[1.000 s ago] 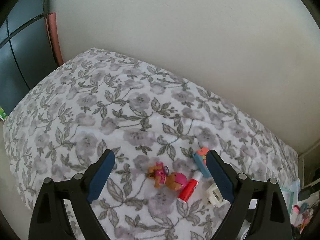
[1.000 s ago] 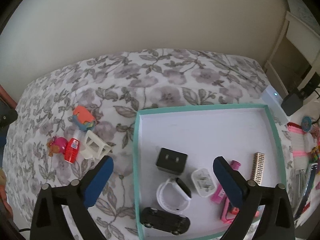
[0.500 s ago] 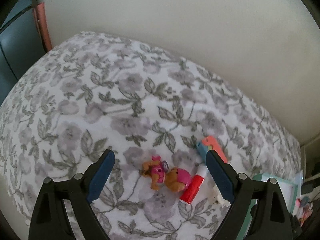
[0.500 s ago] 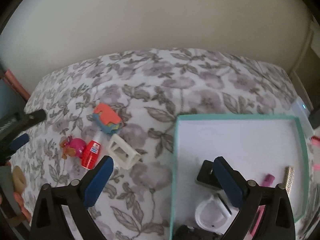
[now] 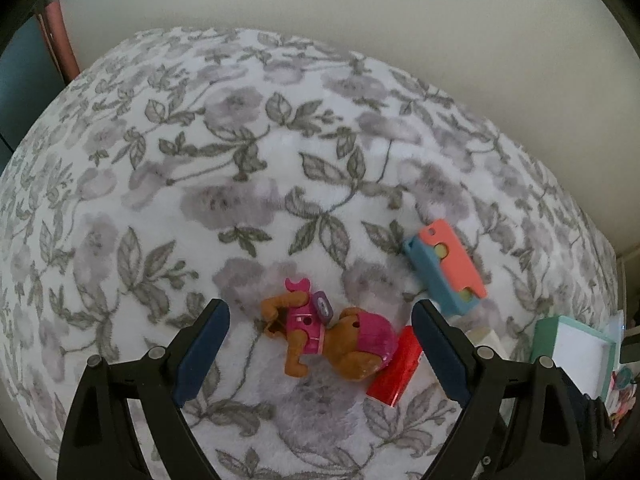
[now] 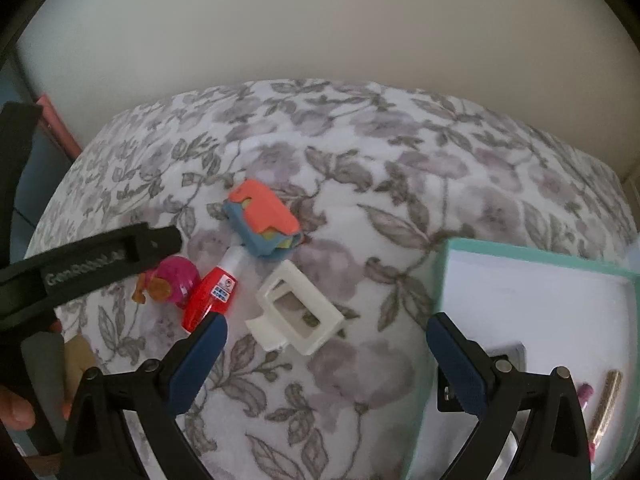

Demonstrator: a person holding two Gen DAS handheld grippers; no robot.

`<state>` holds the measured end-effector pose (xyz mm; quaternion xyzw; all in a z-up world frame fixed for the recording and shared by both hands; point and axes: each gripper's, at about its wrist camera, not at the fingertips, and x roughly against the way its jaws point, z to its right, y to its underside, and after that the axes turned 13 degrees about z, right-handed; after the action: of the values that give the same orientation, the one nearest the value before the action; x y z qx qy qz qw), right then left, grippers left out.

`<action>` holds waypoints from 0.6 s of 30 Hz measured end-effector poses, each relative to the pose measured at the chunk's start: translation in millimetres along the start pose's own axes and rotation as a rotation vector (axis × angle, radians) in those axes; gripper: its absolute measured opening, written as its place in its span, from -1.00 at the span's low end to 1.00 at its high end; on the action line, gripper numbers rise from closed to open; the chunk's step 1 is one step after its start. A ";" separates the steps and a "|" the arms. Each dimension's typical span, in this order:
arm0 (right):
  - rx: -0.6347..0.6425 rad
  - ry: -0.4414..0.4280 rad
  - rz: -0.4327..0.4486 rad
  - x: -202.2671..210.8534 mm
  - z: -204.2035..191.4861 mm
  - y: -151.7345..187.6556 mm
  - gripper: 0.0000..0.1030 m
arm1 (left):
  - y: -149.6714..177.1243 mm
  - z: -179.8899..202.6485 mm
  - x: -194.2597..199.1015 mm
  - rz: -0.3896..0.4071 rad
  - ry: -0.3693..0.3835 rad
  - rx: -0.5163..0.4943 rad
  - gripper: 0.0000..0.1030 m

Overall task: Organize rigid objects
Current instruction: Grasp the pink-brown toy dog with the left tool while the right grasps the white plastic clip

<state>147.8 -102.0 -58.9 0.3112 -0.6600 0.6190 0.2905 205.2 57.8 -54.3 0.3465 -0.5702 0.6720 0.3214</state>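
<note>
Both grippers are hanging wide open and empty. The left gripper (image 5: 320, 328) is straddling the pink toy dog (image 5: 328, 334) lying on the floral blanket (image 5: 240, 160), not touching it. The right gripper (image 6: 326, 340) is hovering over the white clip (image 6: 298, 316), beside the teal tray (image 6: 532, 292).

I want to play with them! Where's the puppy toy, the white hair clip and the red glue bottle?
puppy toy (image 5: 320, 334): left wrist view, on its pink vest.
white hair clip (image 6: 298, 314): right wrist view, on its upper frame bar.
red glue bottle (image 6: 208, 294): right wrist view, on its red body.
</note>
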 end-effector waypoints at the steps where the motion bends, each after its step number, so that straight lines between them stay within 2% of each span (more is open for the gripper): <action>1: 0.016 -0.001 -0.002 -2.7 -3.6 0.7 0.97 | 0.7 -0.6 -2.5 -0.006 -0.002 0.000 0.80; 5: 0.095 0.045 -0.001 -11.9 -13.7 3.4 0.96 | 2.5 -3.7 -11.0 -0.026 -0.007 0.008 0.80; 9: 0.075 0.003 -0.006 -18.5 -14.2 2.7 0.91 | 4.3 -5.0 -16.4 -0.040 -0.002 0.014 0.80; 15: 0.103 -0.007 -0.003 -26.1 -22.9 3.3 0.70 | 7.3 -1.7 -24.5 -0.076 0.008 0.005 0.80; 18: 0.101 -0.007 -0.013 -31.5 -23.6 5.9 0.53 | 10.6 -1.3 -29.3 -0.099 0.012 0.012 0.80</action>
<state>163.3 -76.6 -85.4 0.3320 -0.6269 0.6486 0.2759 212.6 56.6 -84.5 0.3721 -0.5463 0.6607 0.3557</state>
